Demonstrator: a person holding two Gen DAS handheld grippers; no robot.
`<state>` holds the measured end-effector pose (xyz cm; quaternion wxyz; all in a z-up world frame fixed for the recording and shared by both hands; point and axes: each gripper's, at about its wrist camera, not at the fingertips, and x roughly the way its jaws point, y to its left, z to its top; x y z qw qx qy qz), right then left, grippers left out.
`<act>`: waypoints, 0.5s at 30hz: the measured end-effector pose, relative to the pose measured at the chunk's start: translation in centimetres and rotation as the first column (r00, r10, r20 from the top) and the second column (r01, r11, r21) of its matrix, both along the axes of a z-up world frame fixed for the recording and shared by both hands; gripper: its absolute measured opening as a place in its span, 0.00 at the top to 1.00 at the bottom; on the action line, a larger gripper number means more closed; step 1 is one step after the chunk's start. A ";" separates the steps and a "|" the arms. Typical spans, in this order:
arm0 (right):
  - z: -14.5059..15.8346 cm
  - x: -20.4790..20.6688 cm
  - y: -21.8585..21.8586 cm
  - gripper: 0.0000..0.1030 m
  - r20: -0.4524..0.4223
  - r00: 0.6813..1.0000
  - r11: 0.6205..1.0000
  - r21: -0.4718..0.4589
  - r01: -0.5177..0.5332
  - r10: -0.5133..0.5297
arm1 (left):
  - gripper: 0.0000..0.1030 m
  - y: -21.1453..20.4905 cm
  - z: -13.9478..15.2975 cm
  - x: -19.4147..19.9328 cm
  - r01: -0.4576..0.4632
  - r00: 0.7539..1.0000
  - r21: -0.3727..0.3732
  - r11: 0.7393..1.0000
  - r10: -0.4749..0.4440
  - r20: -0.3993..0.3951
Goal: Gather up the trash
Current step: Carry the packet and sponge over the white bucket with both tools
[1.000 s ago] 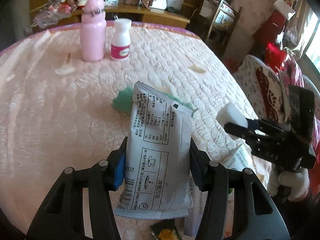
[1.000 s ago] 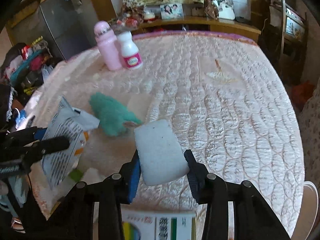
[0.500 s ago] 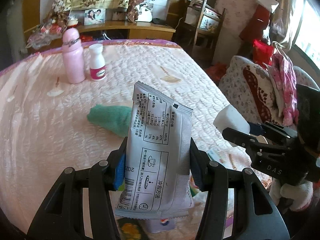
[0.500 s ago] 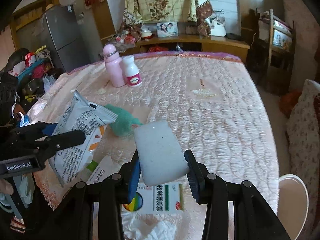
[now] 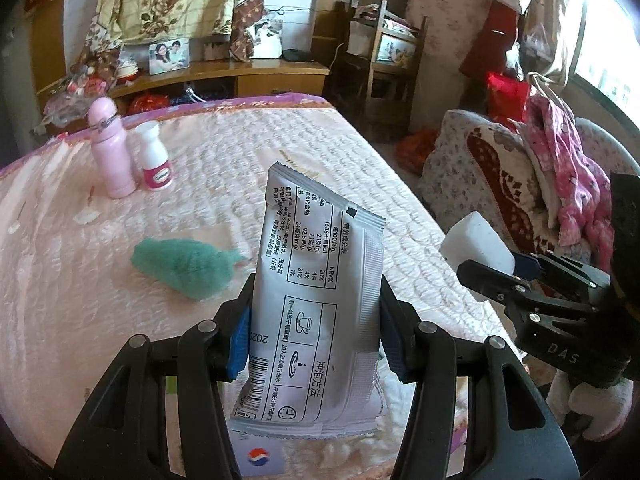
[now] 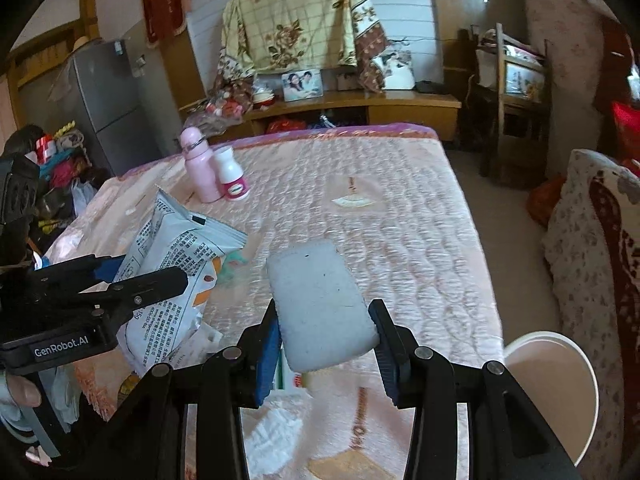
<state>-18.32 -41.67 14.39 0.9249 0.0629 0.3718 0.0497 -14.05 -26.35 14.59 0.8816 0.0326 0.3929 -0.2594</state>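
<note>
At far left on the quilted bed (image 5: 100, 280) stand a pink bottle (image 5: 110, 148) and, touching its side, a white bottle (image 5: 154, 160); I judge these keepers, since they stand upright and well apart from the litter. Just nearer lies a green fuzzy cloth (image 5: 182, 264), flat on the quilt and untouched. At centre my left gripper (image 5: 314, 336) is clenched on a grey sachet (image 5: 320, 280), its blue pads (image 5: 238, 344) pressing the packet's two long edges so that it stands upright, printed side toward the lens, clear of the bed; holding it by the edges keeps the thin foil from folding over. Below it, at the near edge of the bed, lie more scraps of packaging (image 5: 262, 458), partly hidden by the sachet. To the right my right gripper (image 6: 326, 344) is clenched on a white sponge block (image 6: 320, 304), pinched across its short sides with most of the block jutting forward, also lifted off the quilt. At far right, beside the bed and low, sits a white round bin (image 6: 560, 384), its open mouth upward; I take it for the place where both pieces should go, being nearest the right gripper. Both pieces of trash are thus in hand and neither is yet over the bin.
</note>
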 end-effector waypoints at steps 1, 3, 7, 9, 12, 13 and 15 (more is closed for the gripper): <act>0.1 -0.2 -0.5 0.60 0.002 1.000 1.000 0.000 0.009 -0.009 | 0.49 -0.6 0.1 -0.1 0.005 1.000 0.000 1.000 -0.005 0.003; 0.3 -0.8 -1.5 0.60 0.006 1.000 1.000 -0.002 0.029 -0.029 | 0.49 -1.4 0.3 -0.1 0.013 1.000 0.000 1.000 -0.013 0.006; 0.5 -1.9 -3.8 0.60 0.011 0.997 0.997 -0.013 0.077 -0.077 | 0.49 -3.8 0.7 -0.5 0.042 0.999 0.003 0.999 -0.042 0.016; 0.5 -2.5 -4.7 0.60 0.010 0.995 0.995 -0.014 0.098 -0.098 | 0.49 -4.7 0.8 -0.7 0.056 0.998 0.001 0.998 -0.056 0.015; 0.4 -3.3 -6.5 0.60 0.008 0.991 0.991 -0.016 0.136 -0.136 | 0.49 -6.7 0.7 -1.1 0.083 0.997 -0.006 0.997 -0.082 0.004; 0.4 -3.7 -7.3 0.60 0.007 0.988 0.988 -0.016 0.154 -0.154 | 0.49 -7.4 0.7 -1.2 0.092 0.996 -0.005 0.996 -0.092 0.003; 0.4 -4.1 -8.3 0.60 0.006 0.984 0.984 -0.020 0.176 -0.176 | 0.49 -8.9 0.6 -1.5 0.115 0.993 -0.005 0.993 -0.115 0.000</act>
